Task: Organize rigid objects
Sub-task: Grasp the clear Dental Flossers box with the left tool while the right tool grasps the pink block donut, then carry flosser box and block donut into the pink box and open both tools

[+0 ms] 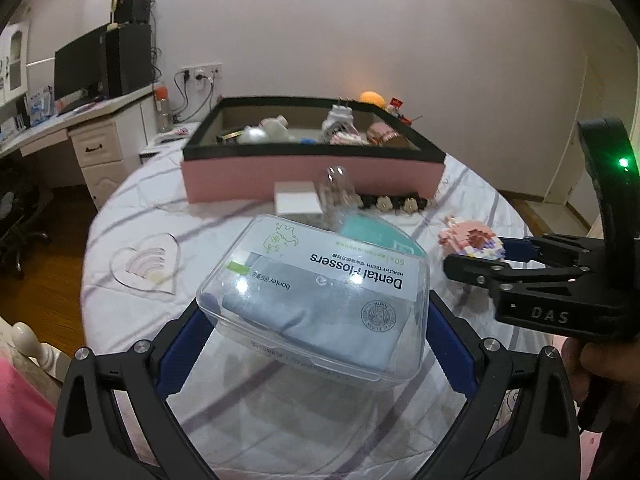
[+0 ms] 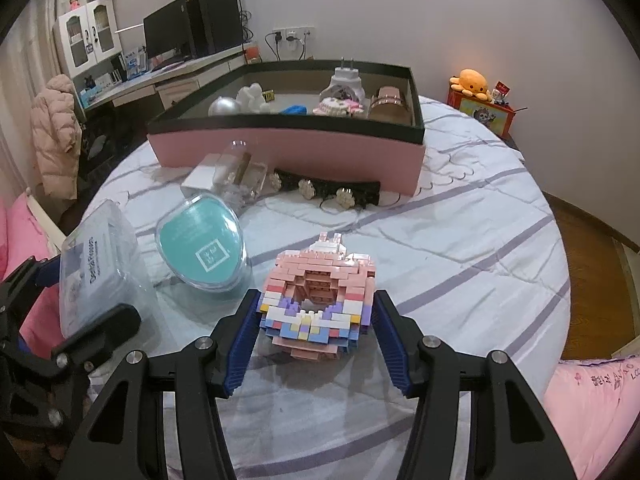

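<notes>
My left tongs [image 1: 316, 320] clench the clear plastic dental-flosser box [image 1: 320, 292]; my right tongs [image 2: 316, 332] grip the pastel brick-built donut [image 2: 320, 300]. Ahead — teal-lidded clear case [image 2: 202, 254], glass bottle [image 2: 236, 176], black flowered band [image 2: 332, 190] — before the pink black-rimmed tray [image 2: 288, 148] on a striped round worktop [image 2: 460, 240].

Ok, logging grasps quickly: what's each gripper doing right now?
Left gripper: shut on the dental flosser box.
Right gripper: shut on the brick model, though pad contact isn't fully clear.
</notes>
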Tool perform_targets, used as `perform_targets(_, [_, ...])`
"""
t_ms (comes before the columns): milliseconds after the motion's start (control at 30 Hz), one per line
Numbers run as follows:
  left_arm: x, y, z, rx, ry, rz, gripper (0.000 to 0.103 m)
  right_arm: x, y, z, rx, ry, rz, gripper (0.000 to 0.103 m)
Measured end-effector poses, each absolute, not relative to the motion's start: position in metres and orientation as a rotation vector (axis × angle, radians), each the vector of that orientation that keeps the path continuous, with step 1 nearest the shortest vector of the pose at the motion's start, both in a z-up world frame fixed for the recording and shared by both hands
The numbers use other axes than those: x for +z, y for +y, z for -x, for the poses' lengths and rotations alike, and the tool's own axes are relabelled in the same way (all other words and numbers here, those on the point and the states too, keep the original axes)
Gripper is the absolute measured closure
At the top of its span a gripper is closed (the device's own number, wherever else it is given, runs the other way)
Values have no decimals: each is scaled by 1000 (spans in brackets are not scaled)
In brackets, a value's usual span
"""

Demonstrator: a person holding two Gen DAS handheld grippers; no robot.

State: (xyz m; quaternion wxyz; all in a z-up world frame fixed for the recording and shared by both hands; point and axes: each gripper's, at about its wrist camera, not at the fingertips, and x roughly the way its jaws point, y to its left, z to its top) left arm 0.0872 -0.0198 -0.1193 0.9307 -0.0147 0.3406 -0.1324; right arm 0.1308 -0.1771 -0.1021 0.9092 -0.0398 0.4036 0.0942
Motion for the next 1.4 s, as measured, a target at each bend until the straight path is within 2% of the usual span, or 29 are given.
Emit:
perform_targets(400, [-51,2,-127,-211,597,-15,3,-29,-170,-147,247,701,92,46])
perform_targets(567, [-14,12,-172,-192,555,2,3,12,-167,-171,261,632,107,46])
perform_targets(767, [7,18,-242,-193,564,44,3,46,-166,-223,252,603,116,46])
perform_targets(967, [-6,6,-304,-184,621,34,3,44,-169,-279,229,648,121,46])
perform_targets(1400, [-51,-28,-362,-177,709,-18,3,-30,-181,-353,199,801,51,46])
